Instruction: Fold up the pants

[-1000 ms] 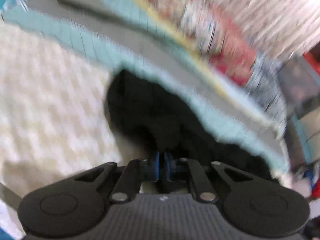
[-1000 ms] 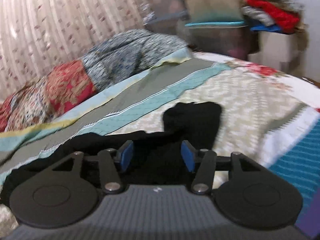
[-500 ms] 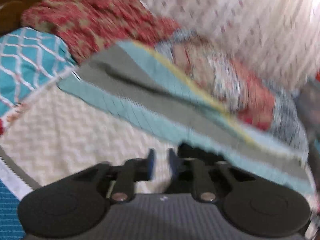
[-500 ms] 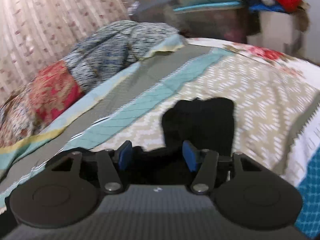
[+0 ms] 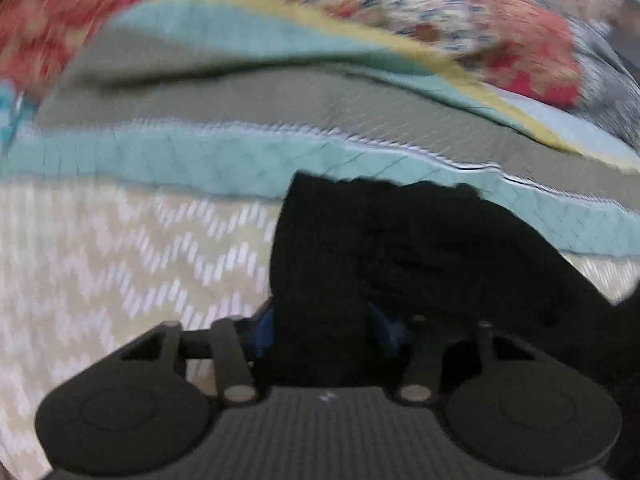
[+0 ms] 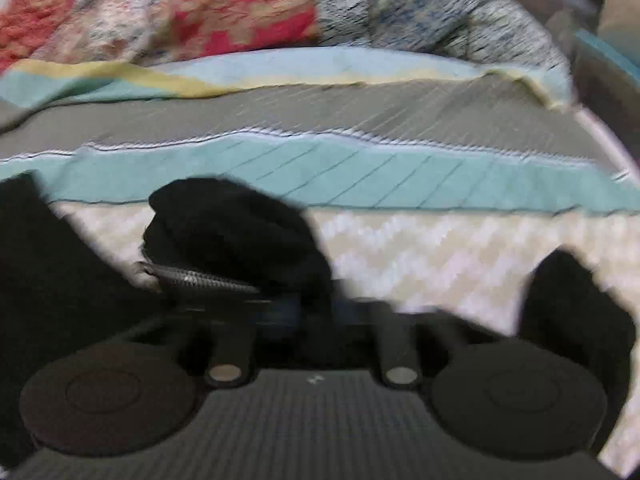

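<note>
Pants (image 5: 400,264) run from twelve toward three o'clock of our left tongs (image 5: 324,332), jaws just closing onto them; right tongs (image 6: 316,308) pinch them shut

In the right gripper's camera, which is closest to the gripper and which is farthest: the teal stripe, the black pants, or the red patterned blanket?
1. Black pants, right at the right gripper, jaws shut on them.
2. Teal stripe, across the middle of the bedspread.
3. Red patterned blanket, bunched at the far top.

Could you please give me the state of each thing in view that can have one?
Black pants: bunched on the bedspread, not yet folded flat.
Left gripper: jaws just closing, black cloth between them.
Right gripper: shut on the pants.
Bedspread: spread flat.
Patchwork quilt: rumpled, heaped behind.
</note>
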### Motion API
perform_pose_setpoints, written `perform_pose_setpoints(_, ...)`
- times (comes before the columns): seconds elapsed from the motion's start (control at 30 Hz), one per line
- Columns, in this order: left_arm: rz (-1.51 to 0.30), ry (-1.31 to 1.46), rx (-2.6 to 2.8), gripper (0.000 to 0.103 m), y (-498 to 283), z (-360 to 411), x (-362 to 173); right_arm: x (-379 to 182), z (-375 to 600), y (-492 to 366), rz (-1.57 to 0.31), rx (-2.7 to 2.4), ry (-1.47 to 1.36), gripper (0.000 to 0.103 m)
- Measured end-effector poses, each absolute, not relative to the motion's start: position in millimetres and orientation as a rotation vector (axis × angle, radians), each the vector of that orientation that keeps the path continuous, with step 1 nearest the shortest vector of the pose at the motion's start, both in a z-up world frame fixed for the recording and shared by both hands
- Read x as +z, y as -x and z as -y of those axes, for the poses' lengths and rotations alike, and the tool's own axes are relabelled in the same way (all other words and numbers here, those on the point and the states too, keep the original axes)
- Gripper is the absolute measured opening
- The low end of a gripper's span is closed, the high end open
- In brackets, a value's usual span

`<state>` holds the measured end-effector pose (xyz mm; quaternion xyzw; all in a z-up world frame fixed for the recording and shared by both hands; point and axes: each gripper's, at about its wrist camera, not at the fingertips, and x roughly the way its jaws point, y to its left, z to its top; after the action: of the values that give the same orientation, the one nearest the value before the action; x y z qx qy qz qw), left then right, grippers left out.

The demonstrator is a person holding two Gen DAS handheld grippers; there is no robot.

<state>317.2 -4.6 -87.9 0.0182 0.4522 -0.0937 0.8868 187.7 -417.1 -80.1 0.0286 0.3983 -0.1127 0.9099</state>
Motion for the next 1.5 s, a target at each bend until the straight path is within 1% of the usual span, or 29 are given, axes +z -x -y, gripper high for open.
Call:
perform_pose_setpoints(0.03, -0.914, -0.020, -0.213, 0.020, -312.9, -0.5, -77.7, -67.3, 426.6, -189.8, -0.771, -0.245, -0.120, 0.010)
perform_pose_setpoints(0.1, -0.835, 0.109, -0.227, 0.019, -304.3, -27.2, -50.0, -22.4, 458.5, -191.6, -0.593, -0.316, -0.264, 0.009)
perform_pose_setpoints(0.13, -0.799, 0.183, -0.229, 0.017, -299.9, -43.9, -37.1, 1.9, 473.7, -190.1, -0.497, -0.354, -0.308, 0.009)
perform_pose_setpoints(0.23, -0.720, 0.292, -0.202, 0.016, -283.6, -76.2, -12.0, 69.4, 515.4, -188.8, -0.280, -0.442, -0.399, 0.009)
perform_pose_setpoints(0.33, -0.701, 0.348, -0.214, 0.020, -269.8, -90.7, -12.1, 97.1, 531.4, -180.3, -0.132, -0.494, -0.419, 0.010)
perform_pose_setpoints(0.4, -0.733, 0.344, -0.230, 0.021, -262.2, -88.3, -23.2, 91.2, 541.3, -176.1, -0.125, -0.510, -0.451, 0.012)
perform_pose_setpoints(0.43, -0.746, 0.310, -0.225, 0.021, -258.4, -84.1, -29.2, 81.5, 542.4, -176.4, -0.156, -0.529, -0.440, 0.013)
perform_pose_setpoints(0.47, -0.762, 0.267, -0.216, 0.021, -255.6, -78.9, -37.8, 71.7, 541.7, -177.2, -0.190, -0.544, -0.416, 0.016)
perform_pose_setpoints(0.6, -0.878, 0.181, -0.208, 0.021, -252.6, -64.5, -70.7, -2.1, 538.9, -168.1, -0.412, -0.564, -0.355, 0.016)
perform_pose_setpoints(0.67, -0.881, 0.149, -0.211, 0.031, -246.1, -65.7, -69.7, -29.4, 541.8, -157.1, -0.500, -0.587, -0.362, 0.018)
perform_pose_setpoints(0.7, -0.874, 0.137, -0.209, 0.039, -243.2, -67.2, -65.5, -42.3, 547.9, -148.2, -0.528, -0.609, -0.379, 0.020)
perform_pose_setpoints(0.73, -0.858, 0.140, -0.220, 0.046, -240.9, -70.5, -59.0, -45.4, 548.8, -142.1, -0.533, -0.626, -0.395, 0.021)
perform_pose_setpoints(0.77, -0.830, 0.153, -0.240, 0.050, -240.9, -74.5, -49.1, -49.1, 554.8, -134.6, -0.532, -0.640, -0.416, 0.021)
perform_pose_setpoints(0.83, -0.757, 0.165, -0.231, 0.064, -241.8, -78.9, -32.8, -47.3, 563.5, -124.8, -0.516, -0.658, -0.443, 0.023)
perform_pose_setpoints(0.87, -0.724, 0.160, -0.214, 0.070, -247.9, -77.0, -25.9, -42.6, 569.2, -123.1, -0.502, -0.670, -0.444, 0.029)
perform_pose_setpoints(0.9, -0.691, 0.155, -0.201, 0.083, -253.8, -78.1, -20.1, -36.7, 568.3, -119.9, -0.486, -0.685, -0.439, 0.038)
perform_pose_setpoints(0.93, -0.670, 0.154, -0.186, 0.087, -261.1, -78.3, -17.0, -34.5, 568.8, -119.9, -0.472, -0.696, -0.437, 0.041)
perform_pose_setpoints(1.03, -0.676, 0.160, -0.155, 0.087, -293.8, -72.6, -17.0, -23.2, 574.4, -125.9, -0.431, -0.695, -0.438, 0.042)
perform_pose_setpoints(1.1, -0.715, 0.158, -0.180, 0.087, -319.2, -59.1, -24.5, -22.1, 573.3, -126.8, -0.424, -0.670, -0.432, 0.050)
perform_pose_setpoints(1.17, -0.767, 0.115, -0.228, 0.091, -340.7, -36.1, -37.2, -25.7, 575.0, -128.2, -0.428, -0.662, -0.448, 0.055)
perform_pose_setpoints(1.2, -0.787, 0.091, -0.251, 0.094, -347.7, -24.6, -45.4, -27.8, 578.3, -130.2, -0.431, -0.666, -0.470, 0.056)
perform_pose_setpoints(1.23, -0.807, 0.064, -0.272, 0.094, -353.2, -13.8, -55.3, -31.6, 581.4, -130.4, -0.432, -0.676, -0.504, 0.056)
perform_pose_setpoints(1.27, -0.830, 0.038, -0.282, 0.093, -358.8, -2.4, -64.3, -35.0, 584.0, -128.2, -0.432, -0.684, -0.533, 0.056)
perform_pose_setpoints(1.3, -0.851, 0.015, -0.280, 0.089, -363.1, 7.4, -73.6, -40.8, 589.6, -126.3, -0.435, -0.697, -0.577, 0.056)
perform_pose_setpoints(1.37, -0.883, -0.002, -0.280, 0.075, -368.3, 21.2, -87.6, -53.0, 601.0, -121.8, -0.441, -0.732, -0.652, 0.056)
perform_pose_setpoints(1.4, -0.900, -0.002, -0.282, 0.062, -370.4, 24.9, -93.0, -61.4, 609.4, -119.2, -0.443, -0.760, -0.685, 0.056)
perform_pose_setpoints(1.43, -0.909, -0.007, -0.274, 0.045, -371.3, 27.4, -96.3, -66.5, 614.4, -118.9, -0.446, -0.779, -0.701, 0.056)
perform_pose_setpoints(1.47, -0.902, -0.023, -0.251, 0.035, -369.3, 29.1, -98.2, -73.0, 621.6, -119.3, -0.454, -0.792, -0.727, 0.056)
perform_pose_setpoints(1.5, -0.894, -0.045, -0.232, 0.011, -368.4, 30.1, -98.2, -82.2, 630.6, -120.9, -0.466, -0.793, -0.778, 0.056)
